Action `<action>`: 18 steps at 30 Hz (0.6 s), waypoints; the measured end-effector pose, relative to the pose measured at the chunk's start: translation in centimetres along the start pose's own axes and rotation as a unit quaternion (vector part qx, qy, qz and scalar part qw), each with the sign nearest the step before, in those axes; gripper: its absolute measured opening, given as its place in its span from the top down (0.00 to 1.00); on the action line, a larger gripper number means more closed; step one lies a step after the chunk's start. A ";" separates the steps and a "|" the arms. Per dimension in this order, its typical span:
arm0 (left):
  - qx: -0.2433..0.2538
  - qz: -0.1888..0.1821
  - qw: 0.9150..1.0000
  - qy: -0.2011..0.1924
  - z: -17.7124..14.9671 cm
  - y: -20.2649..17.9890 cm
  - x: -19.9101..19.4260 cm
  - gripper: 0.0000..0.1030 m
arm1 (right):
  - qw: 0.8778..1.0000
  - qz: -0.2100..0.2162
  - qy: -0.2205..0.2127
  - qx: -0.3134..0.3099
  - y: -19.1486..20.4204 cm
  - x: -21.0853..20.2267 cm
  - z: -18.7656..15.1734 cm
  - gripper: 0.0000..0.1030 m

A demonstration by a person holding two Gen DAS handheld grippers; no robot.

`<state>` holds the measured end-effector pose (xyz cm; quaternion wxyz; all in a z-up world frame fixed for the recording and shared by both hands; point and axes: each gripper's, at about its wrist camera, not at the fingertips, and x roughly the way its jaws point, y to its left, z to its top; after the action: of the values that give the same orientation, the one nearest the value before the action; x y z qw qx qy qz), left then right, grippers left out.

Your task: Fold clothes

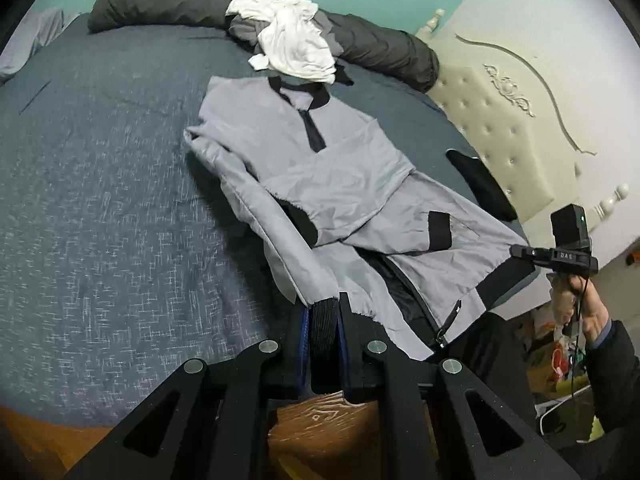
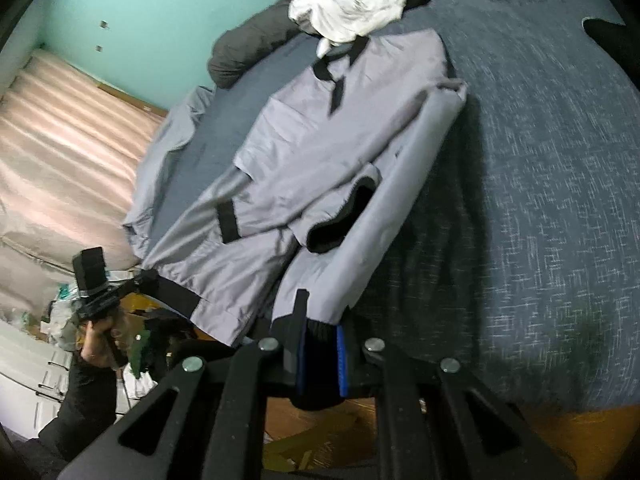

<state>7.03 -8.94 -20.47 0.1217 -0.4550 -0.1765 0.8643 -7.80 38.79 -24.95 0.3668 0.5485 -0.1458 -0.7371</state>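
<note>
A grey jacket (image 1: 332, 184) with black cuffs lies stretched out on the blue bed (image 1: 100, 184). Both claws are pinched tight on its black bottom band and hold that end up off the bed. The left claw (image 1: 323, 312) grips one corner, the right claw (image 2: 322, 330) the other. The left view shows a cream headboard (image 1: 500, 120) and the person's right hand (image 1: 580, 300) at the far corner. The right view shows a pink mattress (image 2: 60, 152) by the teal wall and the left hand (image 2: 102, 332). A heap of white clothes (image 1: 292, 40) sits just past the collar, beside a dark bolster (image 1: 160, 0).
</note>
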 end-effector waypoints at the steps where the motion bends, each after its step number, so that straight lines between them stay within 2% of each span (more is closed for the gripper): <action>1: 0.005 0.000 1.000 -0.002 -0.1 -0.2 -0.5 0.88 | 1.000 0.004 -0.004 -0.002 0.2 -0.5 0.0 0.90; 18: 0.032 -0.011 0.999 -0.017 -3.1 -0.9 -5.8 0.88 | 0.998 0.046 -0.014 -0.036 2.3 -4.2 -1.0 0.90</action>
<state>12.85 -9.63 -17.41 0.1429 -0.4343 -0.1556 0.8756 -5.50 40.30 -20.94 0.4176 0.5169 -0.1493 -0.7322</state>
